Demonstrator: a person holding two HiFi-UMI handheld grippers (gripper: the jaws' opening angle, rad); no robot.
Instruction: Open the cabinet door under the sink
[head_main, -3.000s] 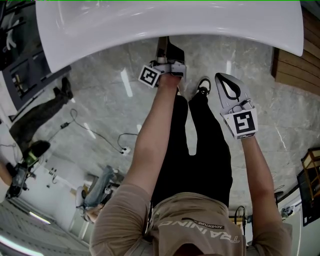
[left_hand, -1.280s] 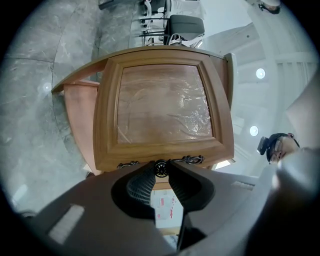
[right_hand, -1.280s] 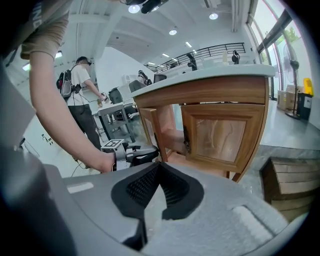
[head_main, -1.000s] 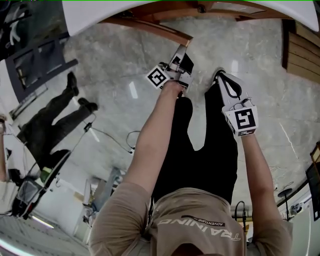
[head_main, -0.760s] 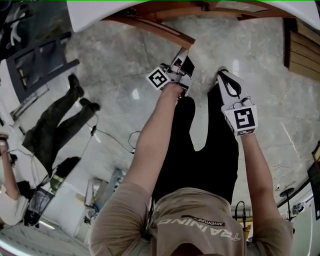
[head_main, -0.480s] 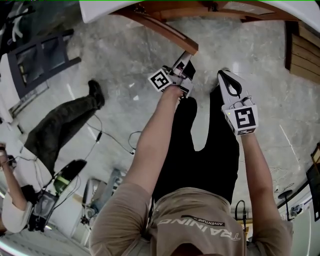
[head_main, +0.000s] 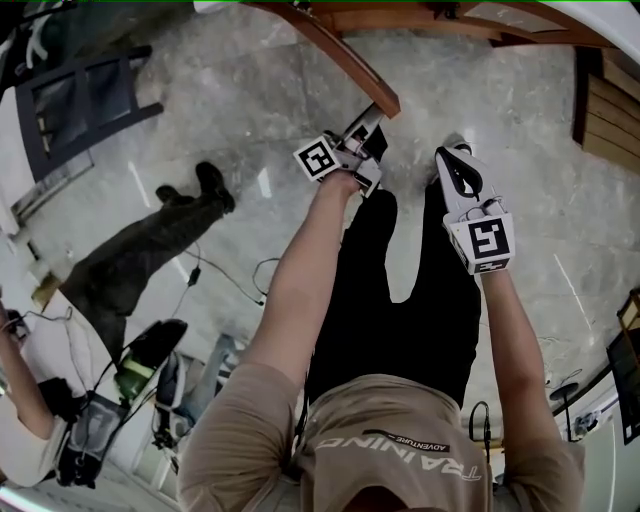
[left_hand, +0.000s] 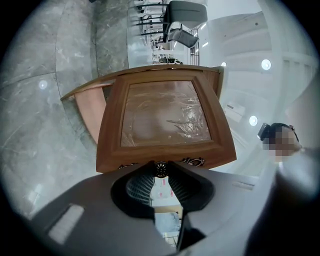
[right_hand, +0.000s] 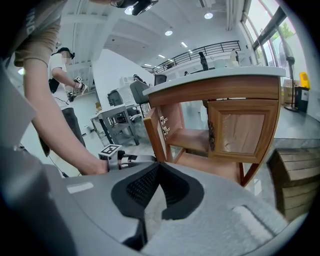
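Now our left gripper clamps the round ornate knob on the brown wood-framed, glossy-panelled cabinet door, standing open far left; our right gripper is clenched empty, near right.

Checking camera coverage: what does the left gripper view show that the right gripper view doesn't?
Left gripper view only: the left tongs clamped on the knob, and the door's glossy front. Right gripper view only: the shelf inside, the other door shut, the right tongs closed on nothing. Both: the open door.
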